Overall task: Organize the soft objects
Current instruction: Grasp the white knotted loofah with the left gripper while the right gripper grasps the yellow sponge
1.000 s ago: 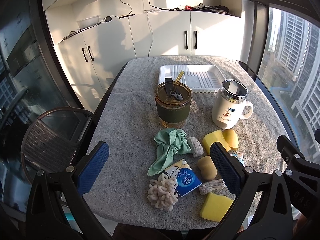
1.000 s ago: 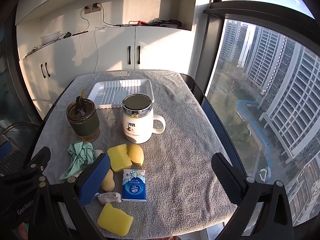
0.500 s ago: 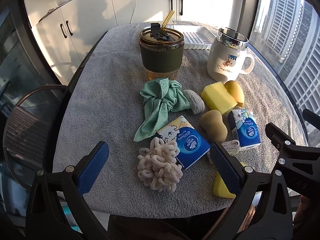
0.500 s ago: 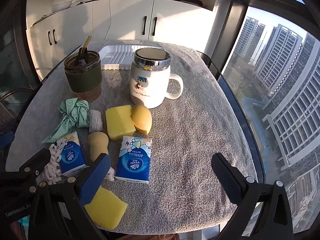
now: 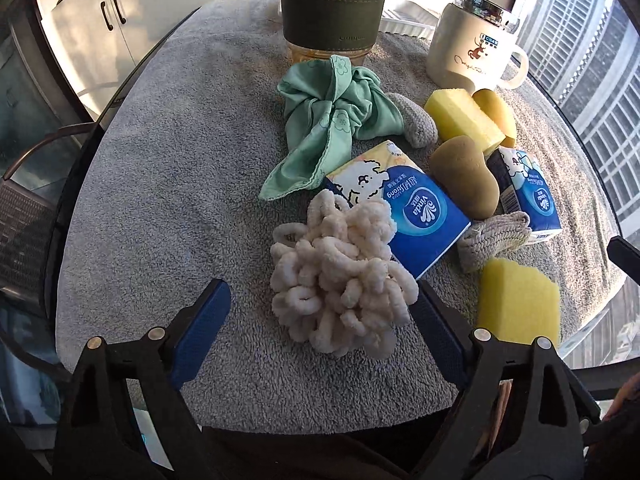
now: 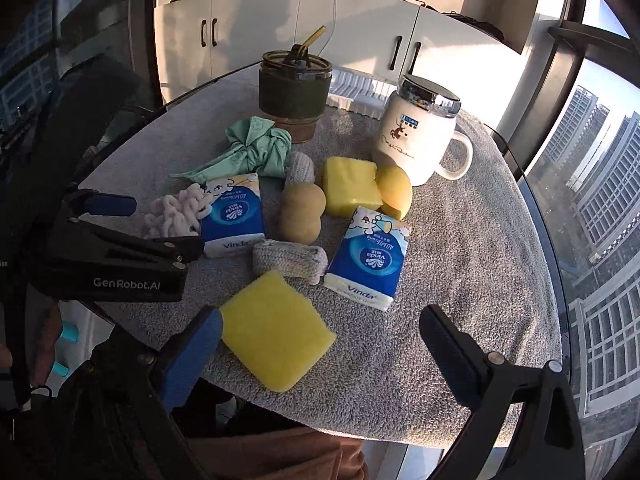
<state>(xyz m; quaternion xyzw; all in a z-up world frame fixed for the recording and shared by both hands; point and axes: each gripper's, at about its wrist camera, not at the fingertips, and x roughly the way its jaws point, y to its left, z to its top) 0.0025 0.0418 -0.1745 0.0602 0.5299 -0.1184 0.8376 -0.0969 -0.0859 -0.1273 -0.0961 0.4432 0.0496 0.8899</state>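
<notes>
The left gripper [image 5: 320, 312] fingers are standing open and have just been closing around the white loopy scrunchie [image 5: 336, 272], not pressing it. The right gripper [image 6: 320, 336] fingers, also open and just closing, are framing a yellow sponge [image 6: 276, 328]. Both are lying on the table [image 6: 460, 248] among tissue packs [image 6: 368, 260].

Grey terry towel [image 5: 168, 168] under left gripper [image 5: 320, 304]: matt, looped pile. Cream chenille scrunchie [image 5: 340, 272] between its blue ribbed pads: fuzzy. Tissue pack [image 5: 416, 216] just beyond: glossy plastic film. Yellow sponge [image 6: 276, 328] beside right gripper [image 6: 320, 328]: porous foam, matt.
</notes>
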